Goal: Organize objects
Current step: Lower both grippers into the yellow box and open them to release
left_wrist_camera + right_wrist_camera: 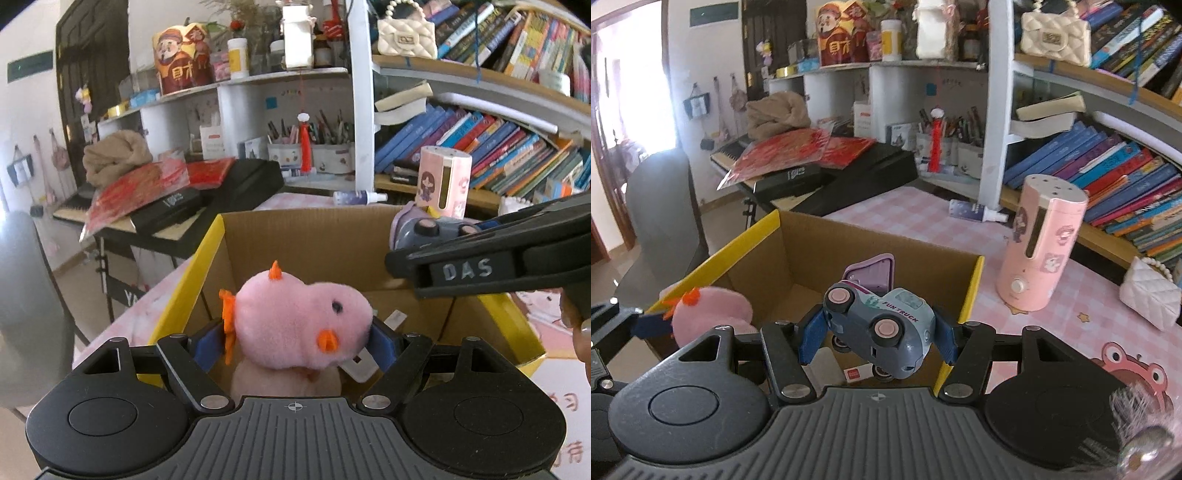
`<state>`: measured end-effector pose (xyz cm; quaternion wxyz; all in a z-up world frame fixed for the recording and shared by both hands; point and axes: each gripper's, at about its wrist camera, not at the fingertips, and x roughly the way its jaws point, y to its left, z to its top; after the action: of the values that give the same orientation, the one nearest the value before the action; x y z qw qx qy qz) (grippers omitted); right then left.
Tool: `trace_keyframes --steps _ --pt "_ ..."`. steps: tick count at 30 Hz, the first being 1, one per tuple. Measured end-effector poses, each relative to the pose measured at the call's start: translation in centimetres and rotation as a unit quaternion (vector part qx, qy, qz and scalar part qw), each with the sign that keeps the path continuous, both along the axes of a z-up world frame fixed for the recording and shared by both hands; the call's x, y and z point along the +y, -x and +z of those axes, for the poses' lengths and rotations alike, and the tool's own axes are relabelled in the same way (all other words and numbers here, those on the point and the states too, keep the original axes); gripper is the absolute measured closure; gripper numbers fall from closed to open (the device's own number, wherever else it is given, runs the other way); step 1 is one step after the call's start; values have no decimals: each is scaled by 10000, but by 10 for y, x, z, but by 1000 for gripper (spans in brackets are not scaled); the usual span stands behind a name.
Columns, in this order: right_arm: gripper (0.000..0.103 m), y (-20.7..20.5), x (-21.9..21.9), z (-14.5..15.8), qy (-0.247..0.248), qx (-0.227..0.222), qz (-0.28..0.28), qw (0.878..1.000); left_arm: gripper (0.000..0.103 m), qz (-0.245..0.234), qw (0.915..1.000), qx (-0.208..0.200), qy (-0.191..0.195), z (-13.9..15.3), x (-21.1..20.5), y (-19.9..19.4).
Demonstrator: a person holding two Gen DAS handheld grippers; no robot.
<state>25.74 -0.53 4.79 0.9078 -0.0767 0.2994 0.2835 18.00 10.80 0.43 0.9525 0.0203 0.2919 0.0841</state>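
**Two toys held over the box**

The left gripper [301, 341] is clamped on the plush [301, 325], the right gripper [877, 338] on the truck [882, 325], tilted. Both hang over the open box [975, 291], likely for dropping in. It stands on a pink checked table [905, 210]; bookshelves [1108, 166] far right, keyboard [827, 173] far left.

Black ribbed grippers [301, 341] [879, 338] w/ blue pads [812, 338], silver screws; "DAS" marking, maybe stamped.
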Motion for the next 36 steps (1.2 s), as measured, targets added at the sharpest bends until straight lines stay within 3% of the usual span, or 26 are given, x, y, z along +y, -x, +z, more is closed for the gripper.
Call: trace_keyframes --steps 17,29,36 --pt "45 -22 16 -27 369 277 335 9984 20 -337 9975 130 -611 -11 -14 -21" --pt "45 -26 28 -30 649 474 652 9946 11 -351 9990 65 -276 -7 -6 -8" --pt "45 -24 32 -31 845 479 708 9928 8 -403 9984 18 -399 -7 -7 -1"
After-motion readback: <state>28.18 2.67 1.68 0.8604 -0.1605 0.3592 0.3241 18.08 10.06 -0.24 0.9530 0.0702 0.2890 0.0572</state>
